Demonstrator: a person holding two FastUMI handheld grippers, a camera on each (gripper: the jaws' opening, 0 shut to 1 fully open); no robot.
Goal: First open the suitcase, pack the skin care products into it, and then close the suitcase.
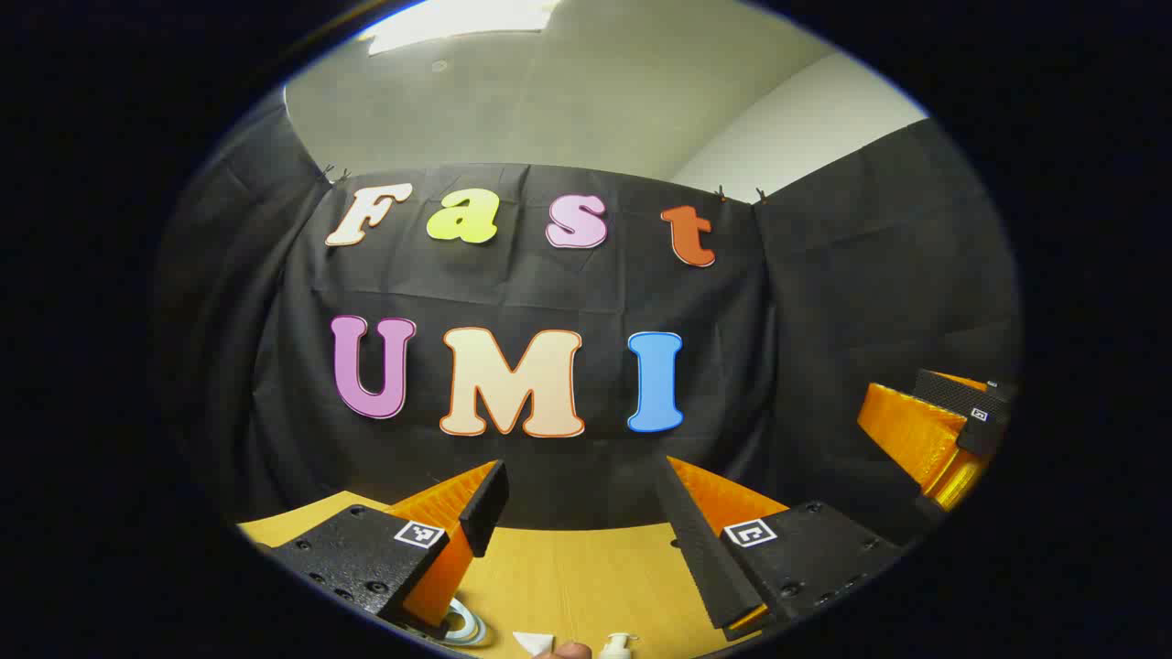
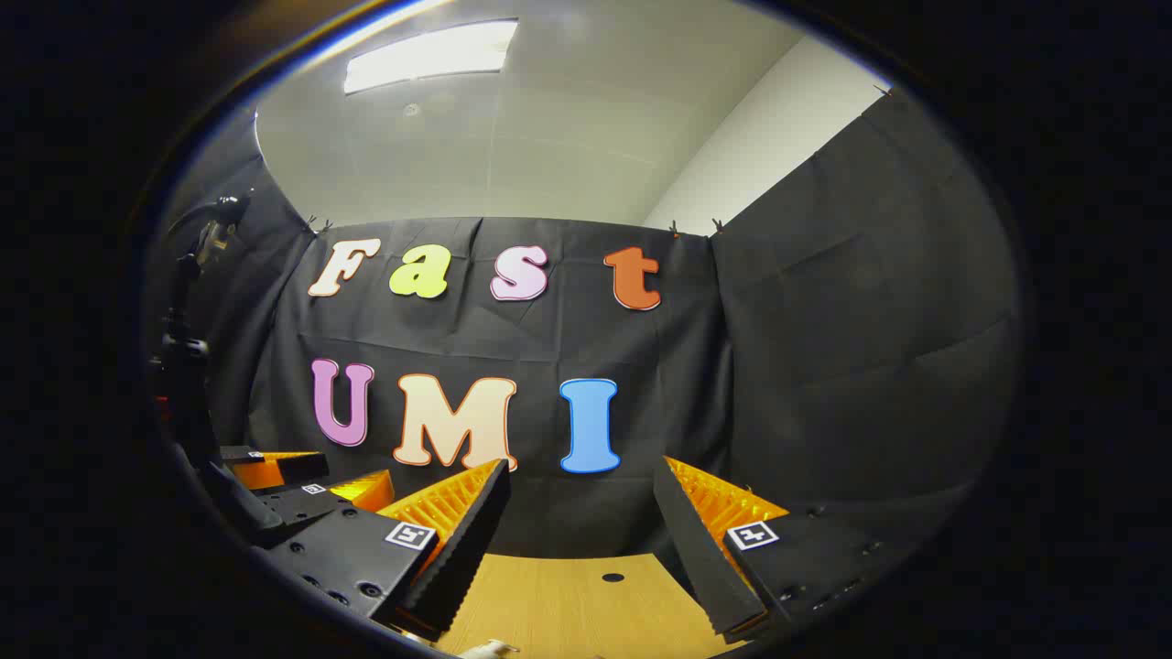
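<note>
a: progress?
b: looks like the very start, judging from this. both grippers are raised and aimed at the booth wall, nothing in either. left gripper (image 1: 579, 513) has its fingers spread wide, nothing between them. right gripper (image 2: 579, 522) same, released and carrying nothing.

a: suitcase?
b: can't locate it in these frames, so i can't tell if it's unopened or not. all three steps count as left to do: opening, packing, closing.

a: skin care products?
b: barely. at the bottom edge of the left gripper view there's a white pump bottle top (image 1: 619, 645) on the wooden table (image 1: 586, 577), plus a small white piece (image 1: 533, 642) beside it, too cropped to name. a ring-shaped thing (image 1: 462, 627) lies just by the left finger, can't identify it. a fingertip (image 1: 569, 651) pokes in at the very bottom.

a: what differs between views?
b: left gripper view catches the right gripper far off at its right edge, orange and black. right gripper view catches the left gripper low at its left edge (image 2: 275, 490), and a dark stand with a device on top (image 2: 188, 302) against the wall. right gripper view also has a dark hole in the table (image 2: 613, 577) and a white bit at the bottom (image 2: 485, 649), maybe another product, too small to say.

a: next?
b: probably both need to tilt down to find the suitcase.
</note>
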